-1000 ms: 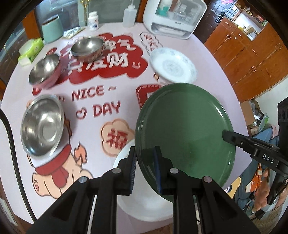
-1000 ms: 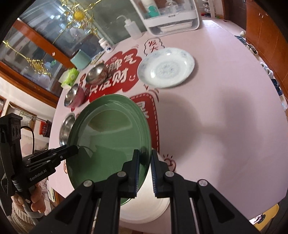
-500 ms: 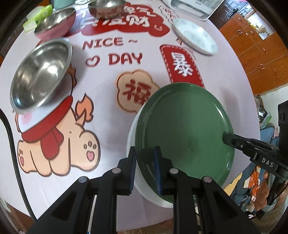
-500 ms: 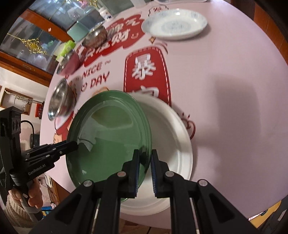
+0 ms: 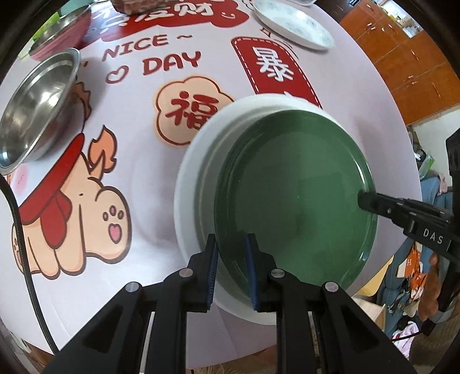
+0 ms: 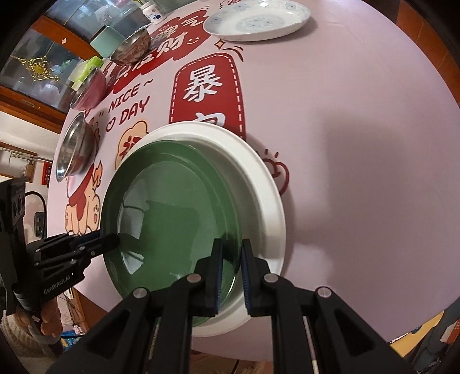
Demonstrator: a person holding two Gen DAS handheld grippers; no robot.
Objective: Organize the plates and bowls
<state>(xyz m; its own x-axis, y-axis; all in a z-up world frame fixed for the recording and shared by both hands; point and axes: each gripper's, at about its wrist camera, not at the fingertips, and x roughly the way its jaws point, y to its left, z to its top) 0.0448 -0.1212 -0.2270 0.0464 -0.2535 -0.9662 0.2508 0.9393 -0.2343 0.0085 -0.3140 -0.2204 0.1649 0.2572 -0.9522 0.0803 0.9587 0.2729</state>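
Note:
A dark green plate hangs just over a larger white plate near the table's front edge, offset toward one side of it. My left gripper is shut on the green plate's near rim. My right gripper is shut on the opposite rim. Each gripper shows in the other's view, the right gripper at the plate's right edge and the left gripper at its left edge. Whether the green plate touches the white one I cannot tell.
A large steel bowl sits left of the plates, a pink-sided steel bowl farther back, a third steel bowl beyond. A white patterned plate lies at the back. The table edge runs close below both grippers.
Both grippers have come down with the green plate, which now sits low over the white plate. The white plate, mostly hidden a second ago, now shows around the green one.

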